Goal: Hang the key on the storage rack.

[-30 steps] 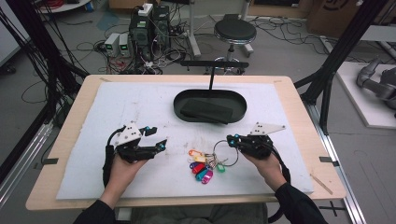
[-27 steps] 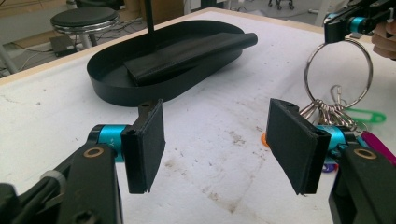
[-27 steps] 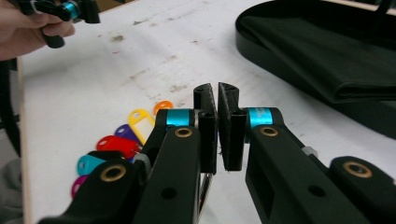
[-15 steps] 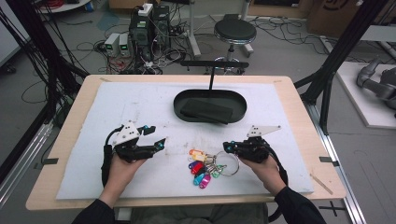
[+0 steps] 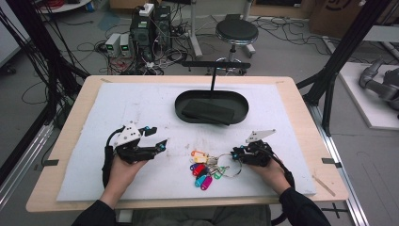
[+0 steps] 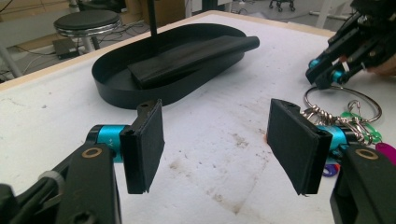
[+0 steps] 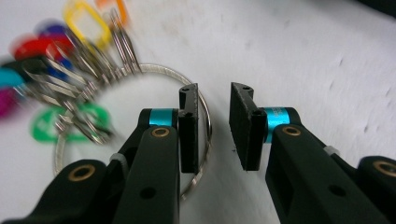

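A bunch of keys with coloured tags (image 5: 202, 170) lies on the white mat, joined by a large metal ring (image 5: 231, 168). My right gripper (image 5: 234, 154) sits low over that ring. In the right gripper view the jaws (image 7: 212, 121) stand a narrow gap apart, having just been opening; the ring's wire (image 7: 154, 68) runs under the left jaw and along the edge of the gap, and neither pad presses on it. My left gripper (image 5: 157, 137) rests at the mat's left, open with nothing between its pads (image 6: 219, 144). It looks toward the ring (image 6: 343, 100) and the right gripper (image 6: 327, 74).
A black oval tray (image 5: 181, 101) stands at the mat's far middle with a flat black piece (image 5: 209, 109) inside and a thin post rising behind it. The wooden table edge (image 5: 301, 94) frames the mat. Cables and a stool lie on the floor beyond.
My right gripper has sunk toward the mat and its jaws have parted, letting go of the ring. The left gripper has kept still.
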Demonstrator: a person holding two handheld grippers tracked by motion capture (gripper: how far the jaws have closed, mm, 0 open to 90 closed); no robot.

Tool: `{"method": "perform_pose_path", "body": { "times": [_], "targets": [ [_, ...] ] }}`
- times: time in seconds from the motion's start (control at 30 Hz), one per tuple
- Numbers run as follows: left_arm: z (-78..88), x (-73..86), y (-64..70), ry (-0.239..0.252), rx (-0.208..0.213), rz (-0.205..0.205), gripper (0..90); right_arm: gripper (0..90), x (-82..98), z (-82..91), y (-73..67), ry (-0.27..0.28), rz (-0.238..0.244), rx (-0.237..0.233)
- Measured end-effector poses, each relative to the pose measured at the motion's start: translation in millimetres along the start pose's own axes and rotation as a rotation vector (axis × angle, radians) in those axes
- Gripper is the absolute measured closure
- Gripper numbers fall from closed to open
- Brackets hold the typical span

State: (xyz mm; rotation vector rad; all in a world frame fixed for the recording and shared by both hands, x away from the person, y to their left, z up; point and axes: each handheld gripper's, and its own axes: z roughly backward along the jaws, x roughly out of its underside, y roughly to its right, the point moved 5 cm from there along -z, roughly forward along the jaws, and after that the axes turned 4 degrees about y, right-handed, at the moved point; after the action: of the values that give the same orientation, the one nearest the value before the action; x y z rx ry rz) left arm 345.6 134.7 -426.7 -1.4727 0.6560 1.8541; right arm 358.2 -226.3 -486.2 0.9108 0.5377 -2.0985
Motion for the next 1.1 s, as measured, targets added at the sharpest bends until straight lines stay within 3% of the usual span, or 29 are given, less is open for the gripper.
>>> {"method": "perform_pose_path", "body": {
  "times": [0.03,0.07,0.1,0.23,0.33,0.4,0.5,0.57,0.7,0.83,1.0,1.1],
  "targets": [
    [0.7,0.6,-2.2,-0.002,-0.007,0.002,36.3,77.2,0.7,0.1,-0.9,0.007,0.030,0.016],
    [0.7,0.6,-2.2,-0.002,-0.007,0.002,36.2,77.2,0.7,0.1,-0.9,0.007,0.030,0.016],
    [0.5,0.5,-3.5,0.003,-0.012,0.009,36.2,85.6,0.9,-0.3,-2.7,0.007,0.064,0.036],
    [-0.7,0.1,-3.1,0.004,-0.011,0.011,36.2,88.4,0.4,0.0,-4.1,0.002,0.071,0.037],
    [-2.1,-0.4,-1.8,0.004,-0.008,0.008,36.2,88.5,-2.3,3.5,0.5,0.031,0.039,0.061],
    [-2.8,-0.4,-1.0,0.004,-0.006,0.007,36.2,88.4,-7.8,12.1,5.1,0.097,-0.004,0.069],
    [-4.0,0.3,-1.7,0.000,-0.007,0.005,36.2,88.5,-19.2,35.8,14.1,0.237,-0.080,0.098],
    [-4.4,0.3,-1.7,0.000,-0.005,0.007,36.2,88.6,-19.9,38.8,15.1,0.251,-0.094,0.097],
    [-5.3,-0.4,-0.5,0.002,-0.005,0.005,36.2,88.5,-21.8,43.8,14.8,0.292,-0.130,0.077],
    [-5.7,-1.4,0.2,0.006,-0.002,0.001,36.2,88.5,-27.1,43.5,3.7,0.327,-0.140,0.028],
    [-6.2,-1.2,0.0,0.007,0.000,0.003,36.2,87.8,-29.6,43.1,-3.8,0.339,-0.147,-0.016],
    [-7.4,-1.1,0.1,0.007,0.005,0.004,36.1,87.1,-28.3,41.9,-6.1,0.319,-0.157,-0.047]
  ]
}}
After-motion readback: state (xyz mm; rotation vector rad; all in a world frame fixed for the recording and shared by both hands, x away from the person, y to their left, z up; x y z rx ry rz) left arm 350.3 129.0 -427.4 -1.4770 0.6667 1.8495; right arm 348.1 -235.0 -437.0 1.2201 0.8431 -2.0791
